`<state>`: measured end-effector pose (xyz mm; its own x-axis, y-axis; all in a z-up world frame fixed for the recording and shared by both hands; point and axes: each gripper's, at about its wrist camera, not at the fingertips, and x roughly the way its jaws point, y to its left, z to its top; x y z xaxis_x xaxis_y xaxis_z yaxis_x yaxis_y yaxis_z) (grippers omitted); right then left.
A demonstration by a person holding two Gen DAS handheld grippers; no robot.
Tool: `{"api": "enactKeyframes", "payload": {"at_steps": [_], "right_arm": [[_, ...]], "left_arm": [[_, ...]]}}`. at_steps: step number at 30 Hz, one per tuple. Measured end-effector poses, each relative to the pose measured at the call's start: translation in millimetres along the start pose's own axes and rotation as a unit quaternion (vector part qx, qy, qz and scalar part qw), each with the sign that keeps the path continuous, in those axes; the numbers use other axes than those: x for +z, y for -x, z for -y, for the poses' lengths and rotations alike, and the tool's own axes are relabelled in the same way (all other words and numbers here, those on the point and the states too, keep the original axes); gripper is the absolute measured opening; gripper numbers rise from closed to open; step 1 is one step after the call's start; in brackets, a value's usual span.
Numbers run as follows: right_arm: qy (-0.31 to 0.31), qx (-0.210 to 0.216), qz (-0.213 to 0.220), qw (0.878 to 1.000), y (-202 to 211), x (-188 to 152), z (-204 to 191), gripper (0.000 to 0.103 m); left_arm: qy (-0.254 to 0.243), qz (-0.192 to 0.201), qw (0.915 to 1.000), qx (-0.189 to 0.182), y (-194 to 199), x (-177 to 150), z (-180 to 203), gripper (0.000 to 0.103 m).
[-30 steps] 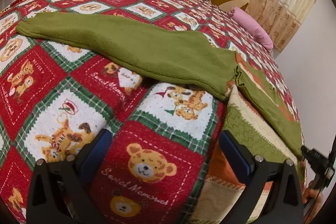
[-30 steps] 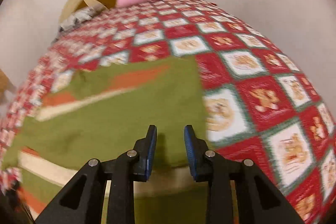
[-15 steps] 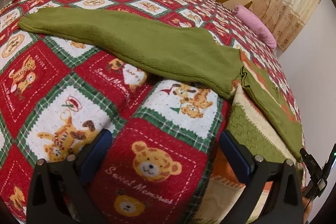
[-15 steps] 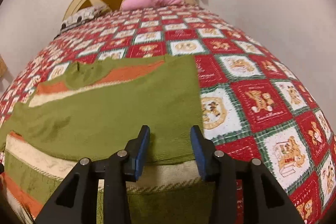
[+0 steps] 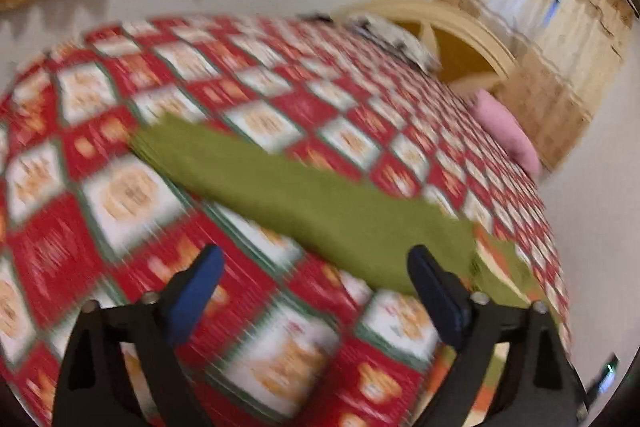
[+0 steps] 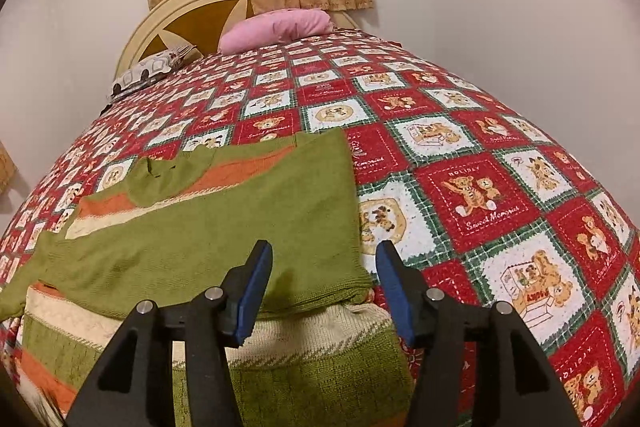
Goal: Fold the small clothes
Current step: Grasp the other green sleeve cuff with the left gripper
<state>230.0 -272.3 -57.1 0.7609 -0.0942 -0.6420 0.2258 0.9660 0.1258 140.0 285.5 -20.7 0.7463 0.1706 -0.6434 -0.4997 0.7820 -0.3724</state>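
Sweater (image 6: 224, 223): R view shows folded body w/ stripes; L view, blurred, only its outstretched sleeve (image 5: 304, 203). Left gripper (image 5: 316, 287) jaws wide, empty; right gripper (image 6: 324, 287) jaws just opening, empty.

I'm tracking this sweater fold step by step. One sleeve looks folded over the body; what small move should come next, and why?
Probably bring the left gripper to the cuff end of the outstretched sleeve and close on it. That sleeve lies flat across the quilt, while the other sleeve already lies over the sweater. The right gripper, jaws just opened, holds nothing.
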Motion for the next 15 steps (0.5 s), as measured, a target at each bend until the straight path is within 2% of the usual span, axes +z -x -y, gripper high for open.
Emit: {"api": "enactKeyframes", "payload": {"at_steps": [3,6,10,12,15], "right_arm": [[-0.008,0.002,-0.004,1.0,-1.6,-0.8,3.4,0.055],[-0.011,0.002,-0.004,1.0,-1.6,-1.3,4.3,0.055],[-0.009,0.0,-0.009,1.0,-3.3,-1.5,4.7,0.055],[-0.012,-0.001,-0.014,1.0,-5.5,-1.6,5.9,0.055],[-0.017,-0.002,-0.018,1.0,-6.8,-2.3,8.0,0.055]], "left_arm": [[0.048,0.031,0.9954,0.077,-12.4,23.1,-33.9,0.097],[0.102,0.015,0.9861,0.13,-42.8,40.6,-65.7,0.093],[0.167,-0.024,0.9781,0.122,-76.3,42.4,-97.2,0.074],[0.166,-0.023,0.9777,0.126,-84.2,40.6,-96.0,0.074],[0.137,-0.012,0.9812,0.136,-91.1,43.9,-86.4,0.074]]}}
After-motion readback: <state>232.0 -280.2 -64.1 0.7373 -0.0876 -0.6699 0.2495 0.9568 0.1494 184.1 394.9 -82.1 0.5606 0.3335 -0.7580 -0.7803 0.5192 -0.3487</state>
